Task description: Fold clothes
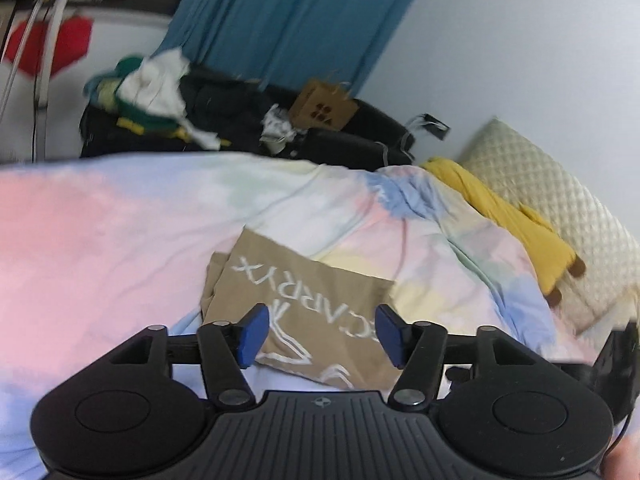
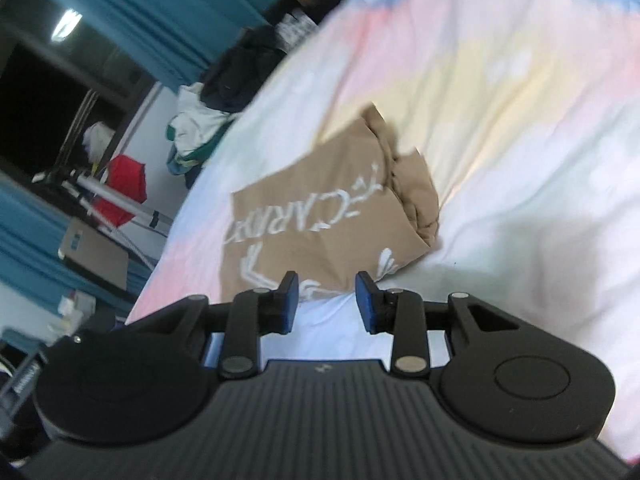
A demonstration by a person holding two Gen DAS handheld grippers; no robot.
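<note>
A tan garment (image 1: 304, 292) with white lettering lies folded into a compact rectangle on the pastel tie-dye bedspread (image 1: 100, 232). My left gripper (image 1: 322, 334) hovers open just above its near edge, blue pads apart with nothing between them. In the right wrist view the same tan garment (image 2: 320, 216) lies ahead, its right side bunched in folds. My right gripper (image 2: 327, 300) is open at the garment's near edge, holding nothing.
A yellow garment (image 1: 516, 220) and a quilted cream pillow (image 1: 560, 208) lie at the bed's right. Beyond the bed are a dark pile with white and green clothes (image 1: 148, 92), a cardboard box (image 1: 324, 106), teal curtains (image 1: 288, 20) and a red object (image 2: 122, 196).
</note>
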